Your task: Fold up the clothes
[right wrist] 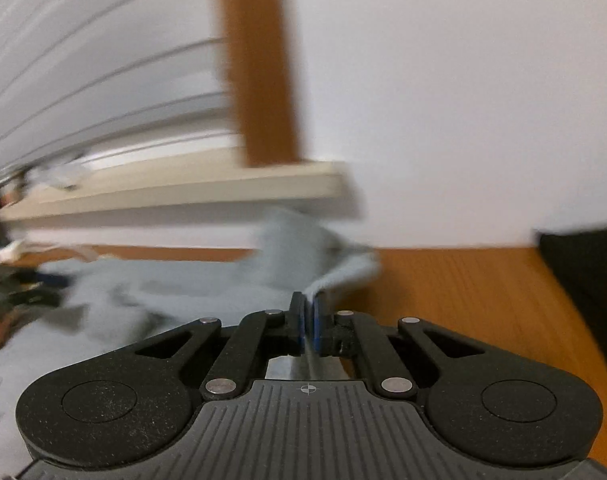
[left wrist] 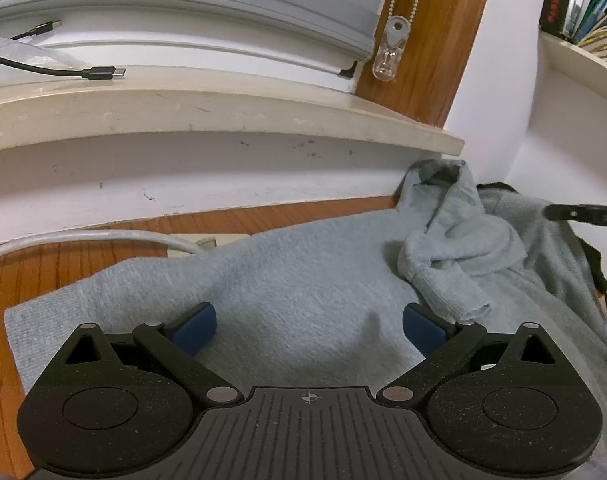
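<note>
A grey hoodie [left wrist: 303,292] lies spread on the wooden table [left wrist: 63,264], its bunched hood and a sleeve against the far edge under the windowsill [left wrist: 223,116]. The left gripper [left wrist: 309,328] hovers over the cloth, jaws wide apart with nothing between them. The right gripper [right wrist: 308,320] is pinched closed on a fold of the hoodie; that view is blurred.

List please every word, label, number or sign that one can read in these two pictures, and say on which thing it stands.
No text can be read with certainty.
Books on the shelf, left wrist view: red marks on a black spine, too small and bent to read.
Crosshair sign, no letters, on the left claw's body and the right claw's body.
Grey garment: no label shows.
Right wrist view: blurred, no writing.
</note>
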Demonstrator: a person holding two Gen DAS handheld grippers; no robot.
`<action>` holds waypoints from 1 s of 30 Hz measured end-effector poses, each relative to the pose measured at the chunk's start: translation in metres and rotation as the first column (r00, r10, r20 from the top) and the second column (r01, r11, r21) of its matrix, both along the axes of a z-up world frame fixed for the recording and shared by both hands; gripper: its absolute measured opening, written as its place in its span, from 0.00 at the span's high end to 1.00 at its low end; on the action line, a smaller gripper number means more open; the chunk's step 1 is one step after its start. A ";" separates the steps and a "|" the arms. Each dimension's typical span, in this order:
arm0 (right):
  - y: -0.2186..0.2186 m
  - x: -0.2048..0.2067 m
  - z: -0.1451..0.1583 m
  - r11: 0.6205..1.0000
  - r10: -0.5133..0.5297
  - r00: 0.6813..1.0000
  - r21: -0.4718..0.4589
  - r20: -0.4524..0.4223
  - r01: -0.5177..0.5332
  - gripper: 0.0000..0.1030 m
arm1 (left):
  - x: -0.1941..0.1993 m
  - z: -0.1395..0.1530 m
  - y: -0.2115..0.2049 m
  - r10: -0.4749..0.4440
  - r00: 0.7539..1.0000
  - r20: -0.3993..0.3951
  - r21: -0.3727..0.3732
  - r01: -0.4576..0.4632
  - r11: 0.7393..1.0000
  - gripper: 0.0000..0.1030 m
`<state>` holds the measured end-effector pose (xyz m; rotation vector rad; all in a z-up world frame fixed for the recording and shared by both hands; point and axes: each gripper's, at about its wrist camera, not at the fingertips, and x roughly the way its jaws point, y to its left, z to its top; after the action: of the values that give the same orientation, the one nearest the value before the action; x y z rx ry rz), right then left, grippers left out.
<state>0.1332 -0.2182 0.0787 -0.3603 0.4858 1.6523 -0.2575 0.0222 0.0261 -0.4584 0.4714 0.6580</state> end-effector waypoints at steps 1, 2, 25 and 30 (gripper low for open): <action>-0.001 -0.015 -0.002 0.999 0.038 0.999 -0.011 0.009 -0.038 0.96 | 0.000 0.000 0.000 -0.001 1.000 -0.001 0.001 0.001 1.000 0.03; -0.001 -0.029 -0.007 0.997 0.075 0.997 -0.032 0.017 -0.074 0.95 | 0.001 0.000 0.000 -0.001 1.000 -0.001 0.001 0.001 1.000 0.03; -0.071 0.006 -0.052 0.993 -0.066 0.996 -0.093 0.055 0.071 0.60 | -0.001 -0.001 0.003 -0.009 1.000 0.008 -0.011 0.009 1.000 0.02; -0.081 -0.025 -0.045 0.998 -0.002 0.996 -0.058 0.084 0.007 0.59 | -0.002 -0.001 0.003 -0.013 1.000 0.006 -0.010 0.013 1.000 0.01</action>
<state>0.1080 -0.2992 0.0338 -0.4697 0.4722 1.6139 -0.2590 0.0250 0.0246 -0.4666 0.4717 0.6419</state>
